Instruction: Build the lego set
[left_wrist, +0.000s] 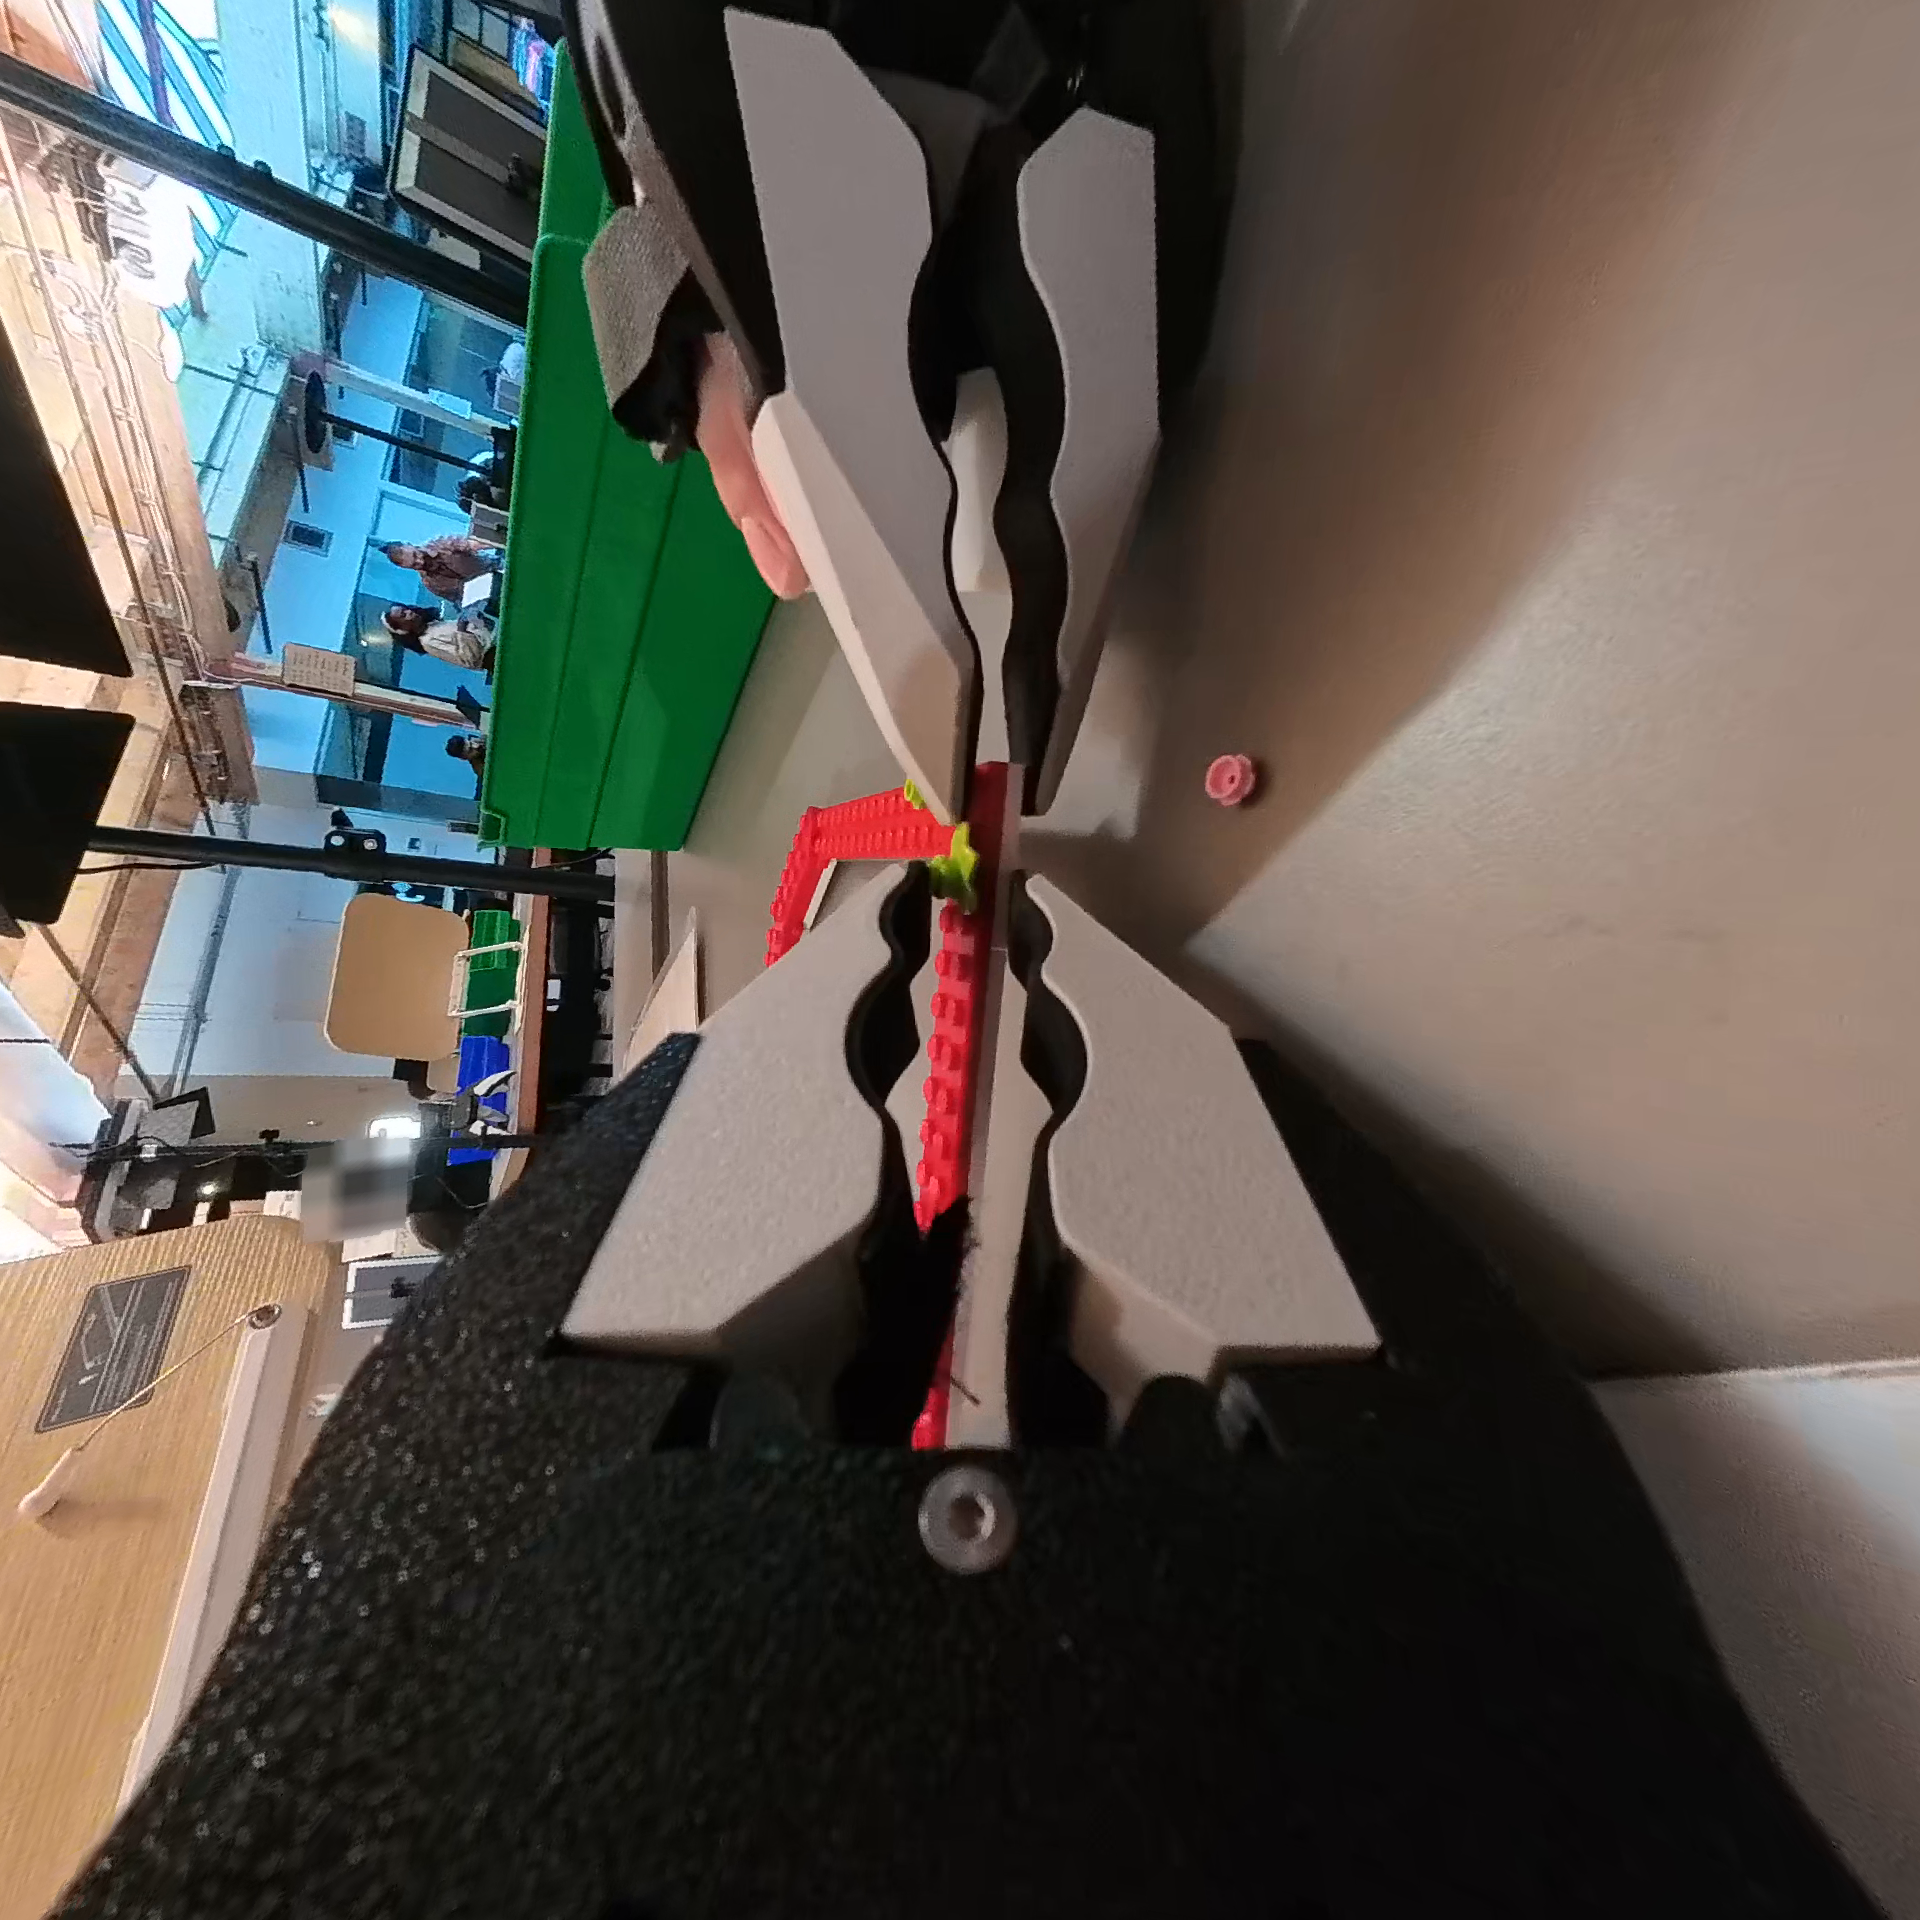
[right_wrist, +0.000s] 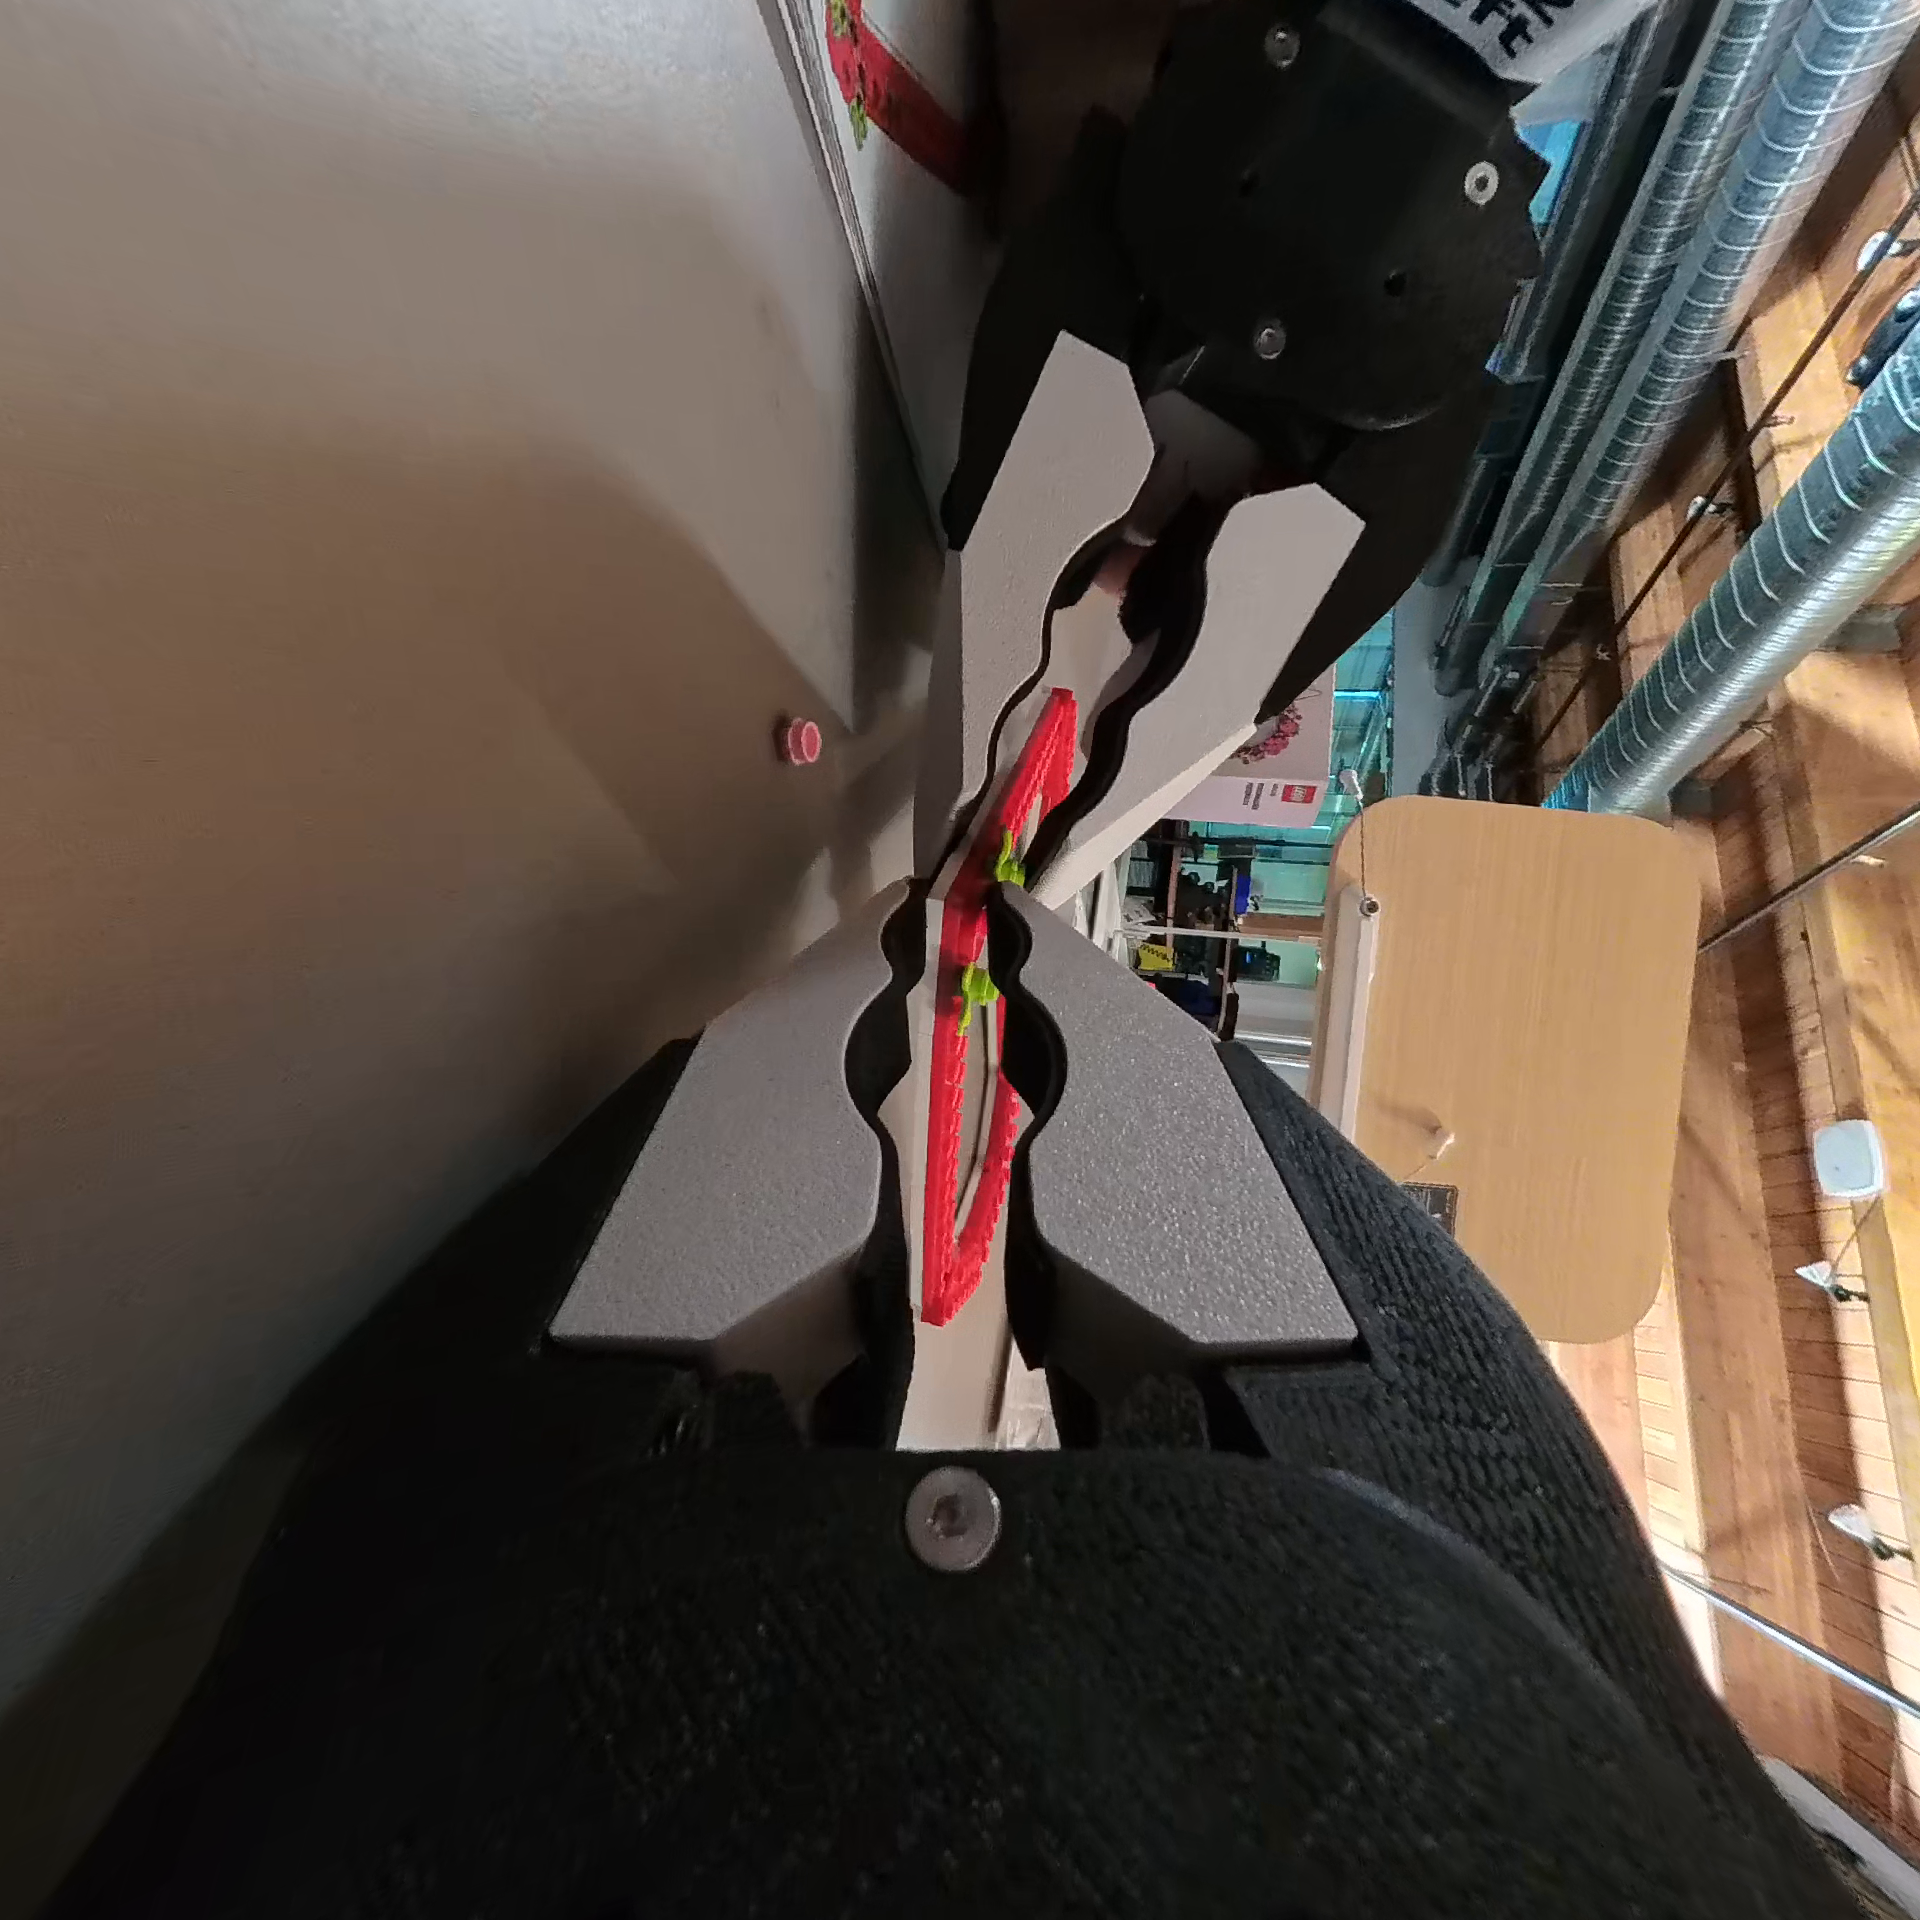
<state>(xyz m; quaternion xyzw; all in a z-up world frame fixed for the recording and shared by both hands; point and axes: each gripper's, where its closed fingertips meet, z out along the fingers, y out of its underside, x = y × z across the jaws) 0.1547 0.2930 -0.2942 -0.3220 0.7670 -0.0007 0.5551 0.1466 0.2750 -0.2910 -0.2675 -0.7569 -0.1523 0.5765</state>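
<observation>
- Left wrist view: your left gripper (left_wrist: 966, 894) is clamped on the edge of a thin red lego frame (left_wrist: 961, 1039), which sits edge-on between its fingers with a white plate behind it. The right gripper (left_wrist: 982, 779) comes in from the far side and pinches the same frame. A lime piece (left_wrist: 954, 857) is studded on where the two meet. A small pink round stud (left_wrist: 1232, 777) lies loose on the desk (left_wrist: 1558, 520), well apart from the frame.
- Right wrist view: your right gripper (right_wrist: 961, 914) is closed on the frame's (right_wrist: 977, 1122) near rim, and the frame is held up off the desk (right_wrist: 364, 520). It is an open loop of thin plates carrying two lime pieces (right_wrist: 977, 987).
- Handling, as I judge it: the frame is light but flimsy, and it will likely flex or pop apart at its joints. Grip the flat faces near a joint, squeeze gently, and avoid twisting one gripper against the other.
</observation>
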